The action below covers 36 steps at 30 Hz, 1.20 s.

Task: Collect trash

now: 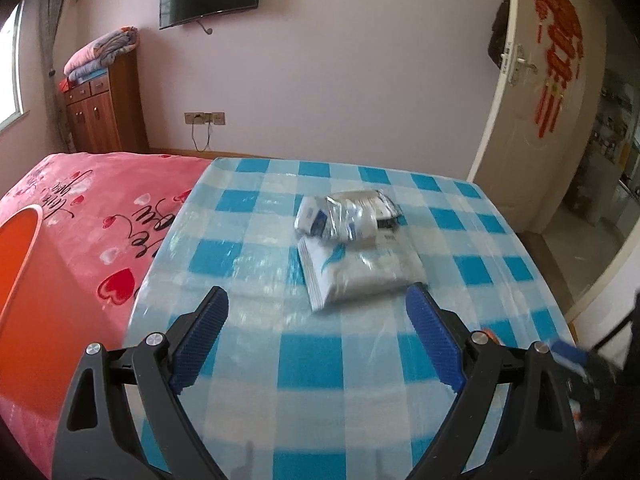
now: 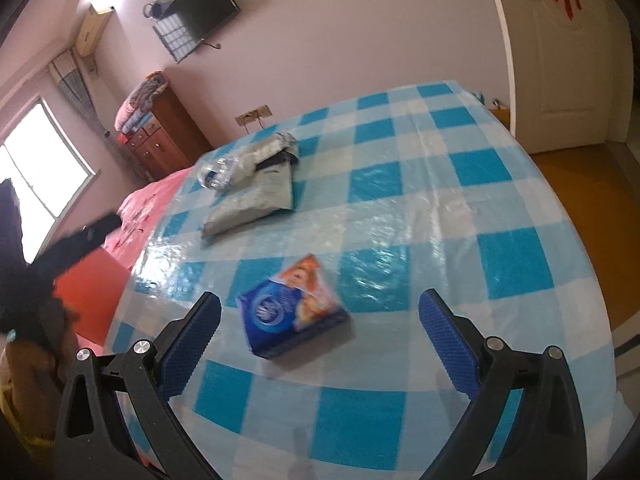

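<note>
A white wet-wipe packet (image 1: 360, 272) lies on the blue-and-white checked tablecloth (image 1: 312, 360), with a crumpled clear plastic bottle and silvery wrappers (image 1: 346, 216) just behind it. My left gripper (image 1: 318, 312) hovers open right in front of the packet, nothing between its fingers. In the right wrist view a blue tissue pack (image 2: 292, 312) lies near the table's front, between and slightly beyond the open fingers of my right gripper (image 2: 320, 316). The grey-looking packet (image 2: 252, 204) and the crushed bottle (image 2: 220, 172) lie farther back on the left.
An orange bin (image 1: 16, 264) stands at the left beside the table (image 2: 460, 208), also seen as an orange bin (image 2: 90, 284). A pink bed cover (image 1: 100, 208) lies behind it. A wooden cabinet (image 1: 100, 116) and an open door (image 1: 532, 92) stand at the back.
</note>
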Motion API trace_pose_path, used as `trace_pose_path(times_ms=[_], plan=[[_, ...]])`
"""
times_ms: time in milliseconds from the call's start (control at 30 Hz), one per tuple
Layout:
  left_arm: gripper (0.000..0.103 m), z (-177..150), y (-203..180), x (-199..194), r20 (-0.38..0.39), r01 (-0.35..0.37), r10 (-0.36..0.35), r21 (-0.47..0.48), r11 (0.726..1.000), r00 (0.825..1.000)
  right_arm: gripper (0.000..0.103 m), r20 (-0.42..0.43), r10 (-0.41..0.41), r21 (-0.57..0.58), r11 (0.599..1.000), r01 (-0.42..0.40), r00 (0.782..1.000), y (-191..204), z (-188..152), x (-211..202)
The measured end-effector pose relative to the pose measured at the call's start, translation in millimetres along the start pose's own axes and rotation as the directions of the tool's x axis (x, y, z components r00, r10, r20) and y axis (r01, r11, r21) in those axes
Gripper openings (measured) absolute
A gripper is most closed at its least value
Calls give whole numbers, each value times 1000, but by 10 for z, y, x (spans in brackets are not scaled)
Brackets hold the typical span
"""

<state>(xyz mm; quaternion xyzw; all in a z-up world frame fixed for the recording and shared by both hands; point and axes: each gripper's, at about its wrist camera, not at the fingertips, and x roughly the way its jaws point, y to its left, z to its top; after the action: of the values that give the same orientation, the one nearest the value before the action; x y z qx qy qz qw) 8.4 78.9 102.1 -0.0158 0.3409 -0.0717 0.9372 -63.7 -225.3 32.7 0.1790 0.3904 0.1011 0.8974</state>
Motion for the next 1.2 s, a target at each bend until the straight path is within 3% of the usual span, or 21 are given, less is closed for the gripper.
trace_pose_path(times_ms=[467,600,767,933,1200], plan=[[91,861,-113,1352,-69,-78,74,-54,995,995,98,-1,-42,13,999,42,999,-375,-74,6],[91,1073,-202,1793,-146,-148,145,-9,989,979,98,-4,-32,10,999,32,999,-403,-82,17],[85,1213,-235,2215,-255,-215,211,13,977,943,98,-4,-33,2,999,33,999,-456,-93,16],[83,1147,-237,2365,-311,-271,280,74,960,908,98,-14,-28,24,999,28,1000,-546,-104,31],[83,918,-288,2093,-317,-262,292,134,956,902,98,-11,-12,14,1000,12,1000,-537,-106,20]])
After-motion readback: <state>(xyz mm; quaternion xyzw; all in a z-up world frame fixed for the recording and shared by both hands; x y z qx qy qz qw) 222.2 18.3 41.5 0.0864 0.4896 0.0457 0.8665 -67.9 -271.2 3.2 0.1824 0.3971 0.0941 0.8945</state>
